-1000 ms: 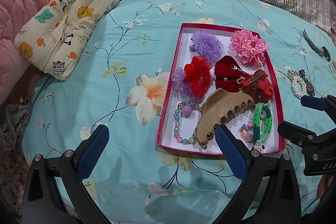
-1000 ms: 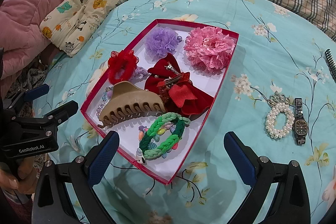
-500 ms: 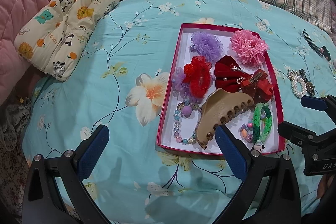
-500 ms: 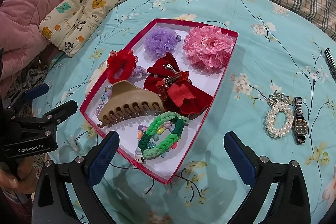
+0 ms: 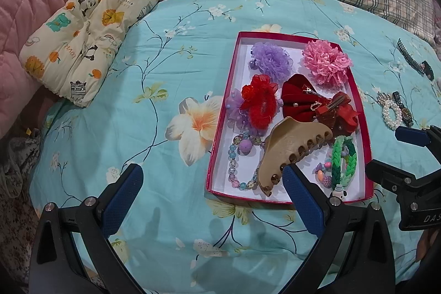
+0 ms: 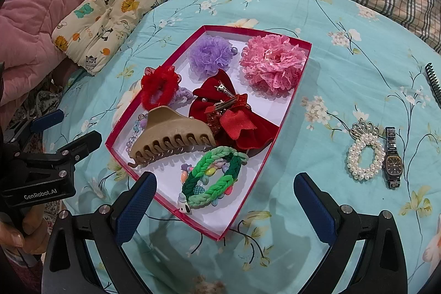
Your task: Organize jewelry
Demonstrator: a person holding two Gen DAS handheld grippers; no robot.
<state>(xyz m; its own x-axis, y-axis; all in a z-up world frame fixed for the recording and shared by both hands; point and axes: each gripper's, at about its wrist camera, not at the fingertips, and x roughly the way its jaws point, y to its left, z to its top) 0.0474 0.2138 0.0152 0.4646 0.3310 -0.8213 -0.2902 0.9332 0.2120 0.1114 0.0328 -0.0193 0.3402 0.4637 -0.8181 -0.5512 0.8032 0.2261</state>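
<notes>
While both hover empty: I see my left gripper (image 5: 212, 178) and right gripper (image 6: 224, 188) spread wide.
Done: red-rimmed white cardboard box (image 6: 299, 90) holds scrunchies, tan plastic claw clip (image 6: 171, 135).
Left: white pearl bracelet (image 6: 366, 157), dark metal wristwatch (image 6: 392, 160), black comb (image 5: 413, 61) lie outside on the floral turquoise bedsheet (image 5: 154, 90).

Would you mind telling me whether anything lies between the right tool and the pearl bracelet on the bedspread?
Nothing visible does. The right tool hovers open, and only bare bedspread separates it from the pearl bracelet, which lies beside a wristwatch, outside the red box.
</notes>
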